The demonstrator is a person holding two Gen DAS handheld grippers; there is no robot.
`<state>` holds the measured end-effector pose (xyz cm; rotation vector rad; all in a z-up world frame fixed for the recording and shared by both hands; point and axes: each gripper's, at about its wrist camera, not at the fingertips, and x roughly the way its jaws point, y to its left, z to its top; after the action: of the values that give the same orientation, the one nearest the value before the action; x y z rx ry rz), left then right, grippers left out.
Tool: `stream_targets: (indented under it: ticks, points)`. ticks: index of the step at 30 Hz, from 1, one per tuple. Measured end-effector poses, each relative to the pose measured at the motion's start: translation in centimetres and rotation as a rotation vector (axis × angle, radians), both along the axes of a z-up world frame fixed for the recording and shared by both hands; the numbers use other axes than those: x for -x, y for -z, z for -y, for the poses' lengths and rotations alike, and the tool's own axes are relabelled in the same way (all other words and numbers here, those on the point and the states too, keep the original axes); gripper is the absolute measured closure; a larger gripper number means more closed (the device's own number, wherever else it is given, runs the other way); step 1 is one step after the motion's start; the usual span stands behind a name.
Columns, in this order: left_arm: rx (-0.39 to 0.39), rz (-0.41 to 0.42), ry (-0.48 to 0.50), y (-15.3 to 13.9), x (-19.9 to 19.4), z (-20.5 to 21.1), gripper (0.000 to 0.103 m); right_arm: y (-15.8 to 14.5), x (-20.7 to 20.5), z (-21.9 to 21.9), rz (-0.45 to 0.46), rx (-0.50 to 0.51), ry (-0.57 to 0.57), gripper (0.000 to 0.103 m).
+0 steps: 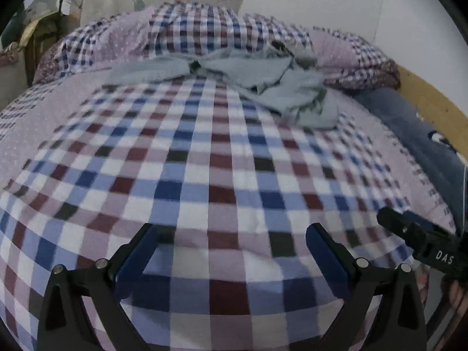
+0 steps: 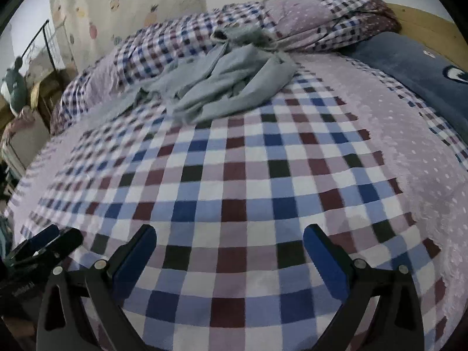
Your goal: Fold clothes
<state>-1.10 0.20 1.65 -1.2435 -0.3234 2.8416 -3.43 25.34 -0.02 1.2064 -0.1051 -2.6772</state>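
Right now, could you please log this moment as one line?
stage: pre-grasp | left gripper: open, empty | right gripper: open, empty | grey garment: crumpled, far across checked bed

Crumpled grey garment (image 1: 263, 82) lies on checked bedsheet (image 1: 204, 175).

The grey garment (image 1: 263, 84) lies crumpled; its type cannot be told, and folds hide its lower layers. Its far edge is blurred against the checked duvet (image 1: 204, 26). The bed (image 1: 204, 175) is cut off by the lower frame edge in both views. In the left wrist view, the right gripper (image 1: 421, 239) is cut off at the right edge, with its fingers largely out of sight. In the right wrist view, the left gripper (image 2: 44, 242) is cut off at the left edge. The dark blue pillow (image 2: 415, 67) bears a pale marking, cut off and unreadable.
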Motion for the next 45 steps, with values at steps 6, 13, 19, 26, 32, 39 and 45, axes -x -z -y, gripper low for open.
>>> stream_targets:
  ticks: [6, 13, 19, 26, 32, 39, 45]
  points:
    - [0.052, 0.041, 0.000, 0.8, 0.5, -0.8, 0.001, 2.4, 0.7, 1.0, 0.066, -0.058, -0.026, 0.000]
    - [0.147, 0.066, 0.004, 1.5, 0.8, -2.0, 0.001, 3.2, 0.4, 1.7, 0.066, -0.113, -0.015, 0.000]
    - [0.182, 0.075, 0.006, 1.8, 1.1, -2.3, 0.000, 3.3, 0.5, 1.6, 0.068, -0.118, -0.015, 0.000]
    - [0.172, 0.087, 0.011, 2.0, 1.4, -2.0, 0.000, 3.4, 0.7, 1.7, 0.075, -0.129, -0.016, 0.000]
    - [0.160, 0.095, 0.007, 2.1, 1.5, -2.0, 0.000, 3.4, 0.7, 1.7, 0.075, -0.131, -0.018, 0.000]
    - [0.171, 0.092, 0.003, 2.1, 1.4, -2.4, 0.000, 3.4, 0.7, 1.8, 0.074, -0.132, -0.019, 0.000]
    - [0.170, 0.091, 0.005, 2.1, 1.5, -2.2, 0.000, 3.5, 0.7, 1.8, 0.073, -0.133, -0.020, 0.000]
